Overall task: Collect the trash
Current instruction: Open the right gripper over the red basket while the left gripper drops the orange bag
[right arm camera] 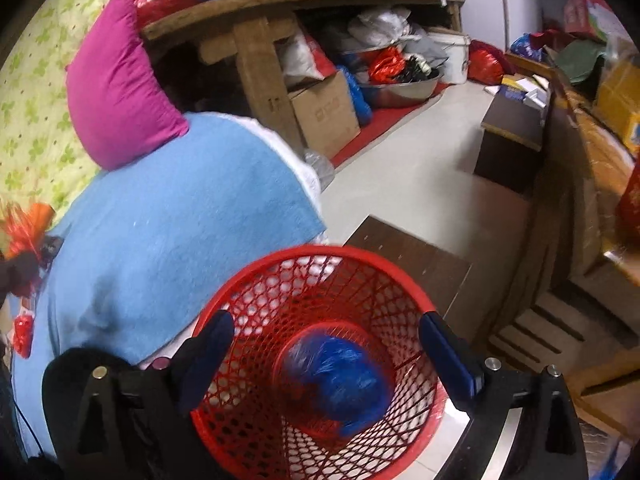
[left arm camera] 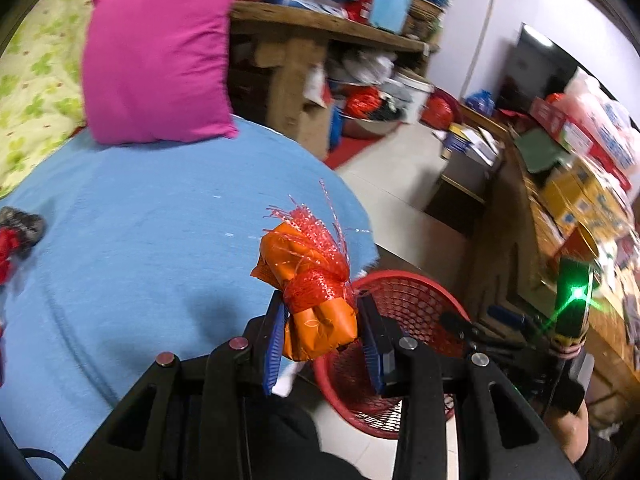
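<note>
My left gripper (left arm camera: 322, 312) is shut on a crumpled orange wrapper tied with red mesh ribbon (left arm camera: 308, 276). It holds the wrapper over the edge of the blue blanket (left arm camera: 160, 240), just left of the red mesh basket (left arm camera: 416, 292). In the right wrist view the same bundle (right arm camera: 28, 224) shows at the far left. My right gripper (right arm camera: 324, 326) stands open right above the basket's rim (right arm camera: 248, 280), with nothing between its fingers. A crumpled blue plastic bag (right arm camera: 340, 380) lies at the basket's bottom.
A pink pillow (left arm camera: 156, 60) lies at the back of the bed. A small red piece (right arm camera: 22, 332) sits on the blanket at the left. A wooden shelf (right arm camera: 256, 40) with a cardboard box (right arm camera: 324, 112) stands behind; dark low tables (right arm camera: 408, 260) and a wooden cabinet (right arm camera: 580, 200) flank the tiled floor.
</note>
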`<action>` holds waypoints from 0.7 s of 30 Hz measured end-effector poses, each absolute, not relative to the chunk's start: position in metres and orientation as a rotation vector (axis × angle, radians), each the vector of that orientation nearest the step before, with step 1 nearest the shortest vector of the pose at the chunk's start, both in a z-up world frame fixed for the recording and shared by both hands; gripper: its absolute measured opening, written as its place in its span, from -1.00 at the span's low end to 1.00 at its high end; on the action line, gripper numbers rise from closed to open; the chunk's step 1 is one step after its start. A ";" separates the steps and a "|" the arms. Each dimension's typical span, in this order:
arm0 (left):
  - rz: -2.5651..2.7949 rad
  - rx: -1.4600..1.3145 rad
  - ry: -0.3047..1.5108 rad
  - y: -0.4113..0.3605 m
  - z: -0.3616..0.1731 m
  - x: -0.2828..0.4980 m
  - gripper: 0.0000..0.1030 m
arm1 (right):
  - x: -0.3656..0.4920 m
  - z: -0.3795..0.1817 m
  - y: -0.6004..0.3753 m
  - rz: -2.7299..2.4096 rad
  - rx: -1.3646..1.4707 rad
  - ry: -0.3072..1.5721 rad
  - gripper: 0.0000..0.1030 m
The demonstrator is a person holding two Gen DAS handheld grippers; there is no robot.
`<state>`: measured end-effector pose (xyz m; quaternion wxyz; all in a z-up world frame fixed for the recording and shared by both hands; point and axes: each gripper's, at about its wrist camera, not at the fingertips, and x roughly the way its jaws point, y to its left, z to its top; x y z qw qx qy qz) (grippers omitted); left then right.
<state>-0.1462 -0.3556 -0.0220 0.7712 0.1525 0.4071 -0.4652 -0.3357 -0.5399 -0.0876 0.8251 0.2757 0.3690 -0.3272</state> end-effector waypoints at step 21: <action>-1.074 0.341 0.916 -0.380 -0.030 -0.146 0.48 | -0.356 -0.094 -0.570 -0.815 0.593 0.710 0.95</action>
